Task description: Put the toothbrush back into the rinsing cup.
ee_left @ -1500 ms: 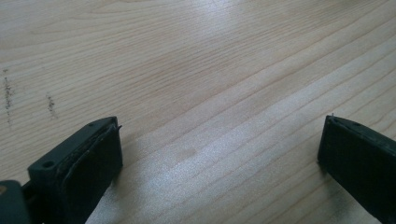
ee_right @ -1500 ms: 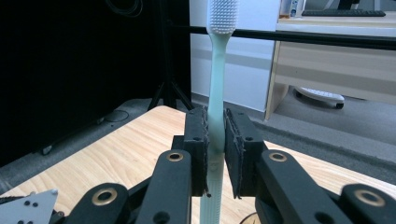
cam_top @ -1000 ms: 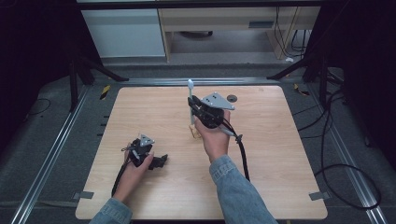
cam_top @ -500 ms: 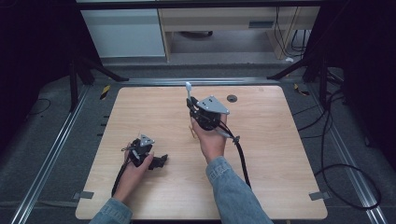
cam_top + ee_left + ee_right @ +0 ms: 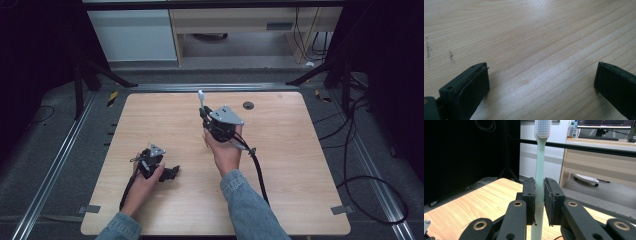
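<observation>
Toothbrush [image 5: 539, 170] bristles show upright, clamped in right gripper [image 5: 539, 200].

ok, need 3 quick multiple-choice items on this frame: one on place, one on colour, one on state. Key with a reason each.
1. Where does the left gripper sit?
A. low over the near left part of the wooden table
B. by the far right corner
C. off the table, over the floor

2. What colour is the toothbrush handle?
A. red
B. pale mint green
C. black

3. How does the right gripper stand?
A. open, nothing in it
B. lying flat on the table
C. shut on the toothbrush, bristles up

Key: 1 A, the high view shows it at the near left and the left gripper view looks on wood grain. 2 B, the right gripper view shows a pale green handle with white bristles. 3 C, both jaws press the handle and the head rises above them.
</observation>
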`<state>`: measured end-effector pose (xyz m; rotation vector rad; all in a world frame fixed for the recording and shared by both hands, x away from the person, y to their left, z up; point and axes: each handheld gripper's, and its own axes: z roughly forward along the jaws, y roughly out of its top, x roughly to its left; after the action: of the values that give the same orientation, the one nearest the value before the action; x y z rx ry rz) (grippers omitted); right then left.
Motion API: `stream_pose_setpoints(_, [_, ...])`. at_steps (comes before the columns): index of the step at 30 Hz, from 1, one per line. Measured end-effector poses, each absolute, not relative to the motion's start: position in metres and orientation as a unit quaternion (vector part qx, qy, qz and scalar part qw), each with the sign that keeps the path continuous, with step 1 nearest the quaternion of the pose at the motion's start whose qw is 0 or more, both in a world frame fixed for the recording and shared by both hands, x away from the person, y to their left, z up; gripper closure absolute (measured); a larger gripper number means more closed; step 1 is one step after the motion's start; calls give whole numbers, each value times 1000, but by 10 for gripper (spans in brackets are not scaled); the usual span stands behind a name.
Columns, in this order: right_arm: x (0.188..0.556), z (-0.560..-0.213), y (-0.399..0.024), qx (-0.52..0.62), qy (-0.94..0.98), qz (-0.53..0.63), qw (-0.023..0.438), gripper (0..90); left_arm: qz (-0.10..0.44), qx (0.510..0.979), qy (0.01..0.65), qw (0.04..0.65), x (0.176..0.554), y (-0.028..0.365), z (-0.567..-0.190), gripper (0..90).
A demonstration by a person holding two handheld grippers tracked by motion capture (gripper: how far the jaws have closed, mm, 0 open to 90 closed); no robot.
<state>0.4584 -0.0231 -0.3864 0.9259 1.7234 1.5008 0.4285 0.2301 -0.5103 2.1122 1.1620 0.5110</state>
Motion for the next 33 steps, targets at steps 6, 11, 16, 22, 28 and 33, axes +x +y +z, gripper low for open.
stream_pose_setpoints(6, [458,-388,-22,352,661,574,331,795,196,808,445,332,428,230,-510,0])
stream_pose_setpoints(11, [459,-390,-23,352,663,572,331,794,195,809,445,332,428,230,-510,0])
stream_pose_setpoints(16, [460,-391,-24,349,664,570,334,795,195,809,445,332,428,230,-510,0])
stream_pose_setpoints(22, [460,-392,-23,349,665,569,334,795,195,809,444,331,428,230,-510,0])
stream_pose_setpoints(28, [460,-394,-23,351,666,567,333,795,195,809,444,331,428,230,-510,0])
stream_pose_setpoints(33, [460,-397,-24,351,668,566,333,795,195,809,444,331,428,230,-510,0])
